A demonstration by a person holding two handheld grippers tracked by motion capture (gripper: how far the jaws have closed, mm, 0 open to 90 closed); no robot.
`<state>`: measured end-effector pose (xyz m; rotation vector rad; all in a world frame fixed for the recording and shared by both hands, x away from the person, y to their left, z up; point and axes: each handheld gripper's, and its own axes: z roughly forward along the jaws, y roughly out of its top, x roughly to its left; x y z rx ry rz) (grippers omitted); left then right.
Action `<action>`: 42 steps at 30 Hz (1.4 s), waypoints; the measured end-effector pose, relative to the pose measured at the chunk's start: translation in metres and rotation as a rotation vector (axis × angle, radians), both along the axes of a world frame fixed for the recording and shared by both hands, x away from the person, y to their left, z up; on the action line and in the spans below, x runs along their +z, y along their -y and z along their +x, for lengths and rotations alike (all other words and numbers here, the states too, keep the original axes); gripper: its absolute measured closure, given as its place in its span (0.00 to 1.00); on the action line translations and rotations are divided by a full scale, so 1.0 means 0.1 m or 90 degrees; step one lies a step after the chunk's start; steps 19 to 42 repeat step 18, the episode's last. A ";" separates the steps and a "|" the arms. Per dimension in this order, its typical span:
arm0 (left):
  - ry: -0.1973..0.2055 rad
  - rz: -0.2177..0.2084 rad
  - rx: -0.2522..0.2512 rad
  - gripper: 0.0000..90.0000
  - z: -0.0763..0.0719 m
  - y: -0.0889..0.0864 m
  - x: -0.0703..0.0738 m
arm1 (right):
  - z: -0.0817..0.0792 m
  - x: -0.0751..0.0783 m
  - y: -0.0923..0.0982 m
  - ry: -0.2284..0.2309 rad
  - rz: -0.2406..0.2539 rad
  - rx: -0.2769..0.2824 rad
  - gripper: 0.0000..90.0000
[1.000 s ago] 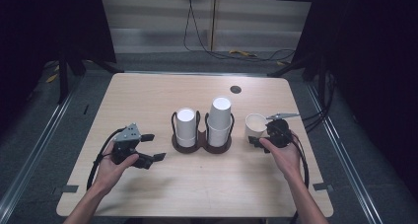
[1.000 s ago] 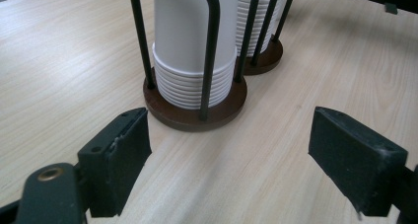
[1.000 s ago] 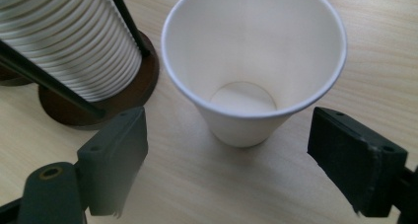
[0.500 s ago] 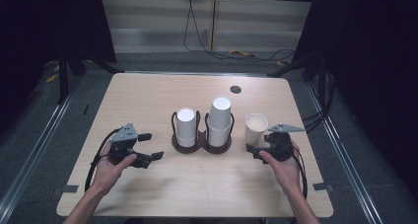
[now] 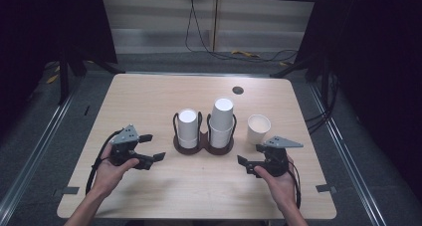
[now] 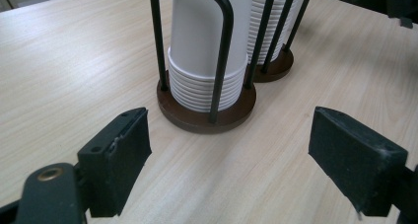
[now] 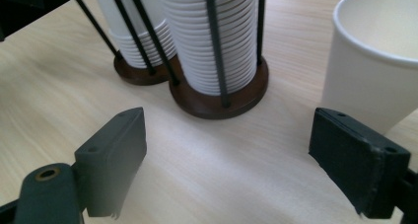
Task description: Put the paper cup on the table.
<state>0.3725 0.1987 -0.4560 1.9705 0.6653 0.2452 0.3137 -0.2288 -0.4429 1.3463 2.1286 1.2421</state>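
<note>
A single paper cup (image 5: pixel 259 128) stands upright on the table (image 5: pixel 149 94), just right of the two-post cup holder (image 5: pixel 204 142) with its stacked cups, and apart from it. The right gripper (image 5: pixel 251 162) sits near the cup on the person's side, jaws spread wide and empty. The left gripper (image 5: pixel 152 147) rests left of the holder, jaws likewise wide, holding nothing. Bare tabletop lies around both toward the near edge.

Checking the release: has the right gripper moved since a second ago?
Yes. The right gripper has drawn back toward the person, away from the single white paper cup.
</note>
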 end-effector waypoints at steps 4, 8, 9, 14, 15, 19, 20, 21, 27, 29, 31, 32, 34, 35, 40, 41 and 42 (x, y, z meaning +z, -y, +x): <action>-0.002 0.010 -0.004 0.18 -0.05 0.04 -0.02 | -0.05 -0.04 -0.05 0.012 0.002 0.008 0.16; -0.008 0.010 -0.002 0.18 -0.12 0.06 -0.06 | -0.09 -0.11 -0.12 0.007 0.003 0.016 0.17; -0.007 0.005 -0.004 0.18 -0.14 0.06 -0.07 | -0.10 -0.12 -0.13 0.008 0.004 0.024 0.18; -0.020 -0.003 -0.003 0.18 -0.17 0.02 -0.13 | -0.09 -0.17 -0.13 0.007 0.006 0.017 0.18; -0.021 -0.002 0.004 0.18 -0.18 0.02 -0.14 | -0.09 -0.19 -0.12 0.006 0.005 0.020 0.18; -0.011 0.010 0.018 0.18 -0.19 0.03 -0.18 | -0.08 -0.23 -0.13 -0.004 0.005 0.022 0.18; -0.011 0.010 0.018 0.18 -0.19 0.03 -0.18 | -0.08 -0.23 -0.13 -0.004 0.005 0.022 0.18; -0.011 0.010 0.018 0.18 -0.19 0.03 -0.18 | -0.08 -0.23 -0.13 -0.004 0.005 0.022 0.18; -0.011 0.010 0.018 0.18 -0.19 0.03 -0.18 | -0.08 -0.23 -0.13 -0.004 0.005 0.022 0.18; -0.011 0.010 0.018 0.18 -0.19 0.03 -0.18 | -0.08 -0.23 -0.13 -0.004 0.005 0.022 0.18; -0.011 0.010 0.018 0.18 -0.19 0.03 -0.18 | -0.08 -0.23 -0.13 -0.004 0.005 0.022 0.18; -0.011 0.010 0.018 0.18 -0.19 0.03 -0.18 | -0.08 -0.23 -0.13 -0.004 0.005 0.022 0.18; -0.011 0.010 0.018 0.18 -0.19 0.03 -0.18 | -0.08 -0.23 -0.13 -0.004 0.005 0.022 0.18; -0.011 0.010 0.018 0.18 -0.19 0.03 -0.18 | -0.08 -0.23 -0.13 -0.004 0.005 0.022 0.18; -0.011 0.010 0.018 0.18 -0.19 0.03 -0.18 | -0.08 -0.23 -0.13 -0.004 0.005 0.022 0.18; -0.011 0.010 0.018 0.18 -0.19 0.03 -0.18 | -0.08 -0.23 -0.13 -0.004 0.005 0.022 0.18; -0.011 0.010 0.018 0.18 -0.19 0.03 -0.18 | -0.08 -0.23 -0.13 -0.004 0.005 0.022 0.18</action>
